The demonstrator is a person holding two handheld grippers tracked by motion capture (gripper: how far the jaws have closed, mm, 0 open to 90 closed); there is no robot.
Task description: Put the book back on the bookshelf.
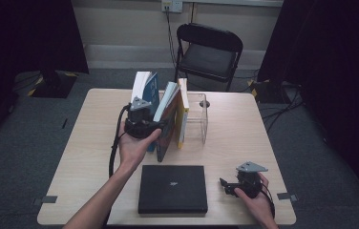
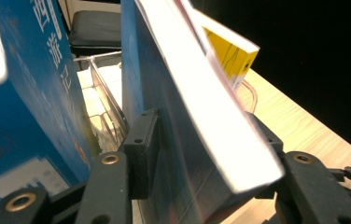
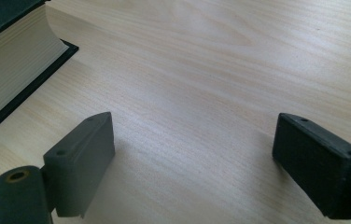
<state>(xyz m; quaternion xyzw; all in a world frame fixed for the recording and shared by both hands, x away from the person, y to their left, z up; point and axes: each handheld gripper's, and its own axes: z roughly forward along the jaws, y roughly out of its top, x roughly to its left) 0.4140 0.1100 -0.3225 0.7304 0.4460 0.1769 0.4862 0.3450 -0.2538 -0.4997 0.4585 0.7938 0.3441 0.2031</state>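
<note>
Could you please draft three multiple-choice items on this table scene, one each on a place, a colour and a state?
1. Where does the black book lie?
A. flat on the table's near edge
B. upright in the clear rack
C. on the chair

2. What colour is the cover of the book standing farthest right in the row?
A. red
B. yellow
C. green

3. How do the right tongs stand?
A. shut on the black book
B. shut on nothing
C. open over bare wood

Answers:
1 A: the high view shows it lying flat, nearest the person.
2 B: its cover is yellow.
3 C: the right gripper view shows both jaws far apart with only wood between.
</note>
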